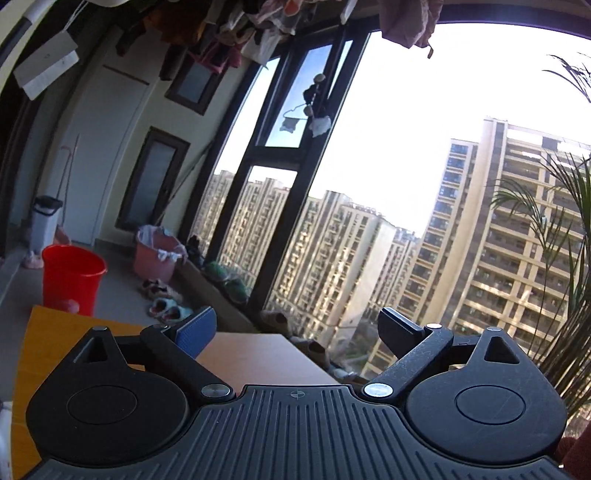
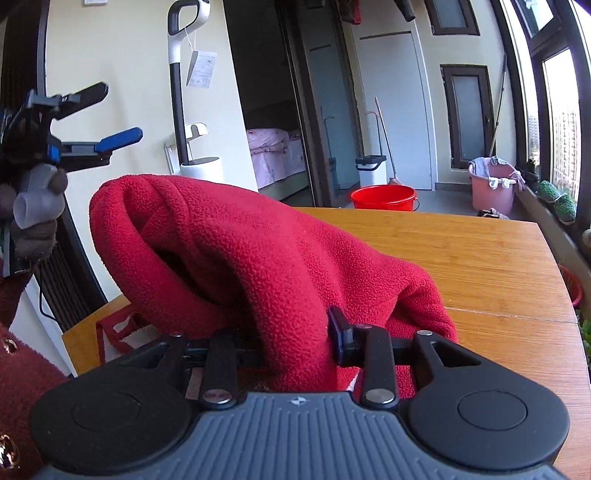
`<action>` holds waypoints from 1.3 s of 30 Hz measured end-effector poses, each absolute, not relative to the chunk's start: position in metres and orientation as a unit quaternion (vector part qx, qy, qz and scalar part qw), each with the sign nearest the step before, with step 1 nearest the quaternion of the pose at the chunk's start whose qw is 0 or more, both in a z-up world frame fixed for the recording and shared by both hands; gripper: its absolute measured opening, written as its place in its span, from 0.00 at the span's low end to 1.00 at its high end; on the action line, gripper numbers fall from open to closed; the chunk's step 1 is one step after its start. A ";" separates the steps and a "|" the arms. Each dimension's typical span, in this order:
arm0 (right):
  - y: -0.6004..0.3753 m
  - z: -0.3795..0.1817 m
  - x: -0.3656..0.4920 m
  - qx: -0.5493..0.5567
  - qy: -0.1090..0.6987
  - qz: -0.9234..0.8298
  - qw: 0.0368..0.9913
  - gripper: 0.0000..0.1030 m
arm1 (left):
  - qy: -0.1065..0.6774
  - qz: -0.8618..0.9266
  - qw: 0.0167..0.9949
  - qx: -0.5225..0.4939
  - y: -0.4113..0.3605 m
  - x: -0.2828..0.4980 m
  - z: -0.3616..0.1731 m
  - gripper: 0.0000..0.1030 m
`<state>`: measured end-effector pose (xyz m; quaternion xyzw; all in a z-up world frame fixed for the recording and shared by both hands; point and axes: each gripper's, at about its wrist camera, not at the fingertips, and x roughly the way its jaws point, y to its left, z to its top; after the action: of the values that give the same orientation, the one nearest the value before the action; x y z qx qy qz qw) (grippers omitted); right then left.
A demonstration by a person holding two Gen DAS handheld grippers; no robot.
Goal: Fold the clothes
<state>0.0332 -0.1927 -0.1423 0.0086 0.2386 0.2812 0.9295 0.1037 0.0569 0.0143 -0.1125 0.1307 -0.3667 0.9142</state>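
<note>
A red fleece garment (image 2: 236,243) is bunched up in a high hump over the wooden table (image 2: 480,258). My right gripper (image 2: 295,339) is shut on a thick fold of it; the fleece fills the gap between the fingers and hides the left fingertip. My left gripper (image 1: 297,328) stands wide open with nothing between its fingers, held above the table's far corner and pointing at the window. The left gripper (image 2: 122,112) also shows at the upper left of the right wrist view, held by a gloved hand (image 2: 35,206), well clear of the garment.
A red bucket (image 1: 72,278) and a pink basket (image 1: 157,256) stand on the floor beyond the table, with shoes (image 1: 166,306) along the window sill. A potted palm (image 1: 557,236) is at the right. Laundry (image 1: 258,26) hangs overhead. A red-sleeved arm (image 2: 22,398) is at the lower left.
</note>
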 end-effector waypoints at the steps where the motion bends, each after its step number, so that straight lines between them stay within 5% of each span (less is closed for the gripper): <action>1: -0.192 -0.140 0.032 0.000 0.238 0.278 0.931 0.32 | 0.150 -0.376 0.911 -0.084 0.038 0.107 0.009 0.94; 4: -0.199 -0.128 0.024 -0.010 0.234 0.282 0.930 0.47 | 0.216 -0.366 0.905 0.036 -0.009 0.110 -0.032 0.92; 6: -0.215 -0.115 0.018 0.002 0.222 0.292 0.930 0.80 | 0.243 -0.362 0.898 0.058 -0.010 0.107 -0.057 0.94; 9: -0.239 -0.091 0.008 0.039 0.185 0.315 0.930 1.00 | 0.251 -0.362 0.897 0.045 0.004 0.100 -0.071 0.95; 14: -0.257 -0.062 0.016 0.189 0.116 0.376 0.900 1.00 | 0.252 -0.358 0.898 0.044 0.014 0.092 -0.078 0.97; 17: -0.238 -0.080 0.046 0.235 0.161 0.399 0.871 1.00 | 0.248 -0.354 0.900 0.058 0.010 0.089 -0.080 0.99; 21: -0.201 -0.130 0.065 0.177 0.285 0.351 0.874 1.00 | 0.244 -0.362 0.899 0.044 0.022 0.079 -0.074 0.99; 29: -0.193 -0.163 0.030 0.087 0.305 0.326 0.890 1.00 | 0.285 -0.277 0.914 -0.085 0.085 0.074 -0.076 1.00; 34: -0.135 -0.186 0.000 -0.135 0.245 0.259 0.925 1.00 | 0.323 -0.305 0.884 -0.148 0.093 0.106 -0.104 1.00; 39: -0.138 -0.175 0.038 -0.093 0.276 0.250 0.923 1.00 | 0.309 -0.298 0.889 -0.157 0.098 0.144 -0.111 1.00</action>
<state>0.0384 -0.1385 -0.1750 -0.0931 0.2759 0.2500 0.9234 0.1439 0.0981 -0.1108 -0.1570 0.3092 -0.2976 0.8895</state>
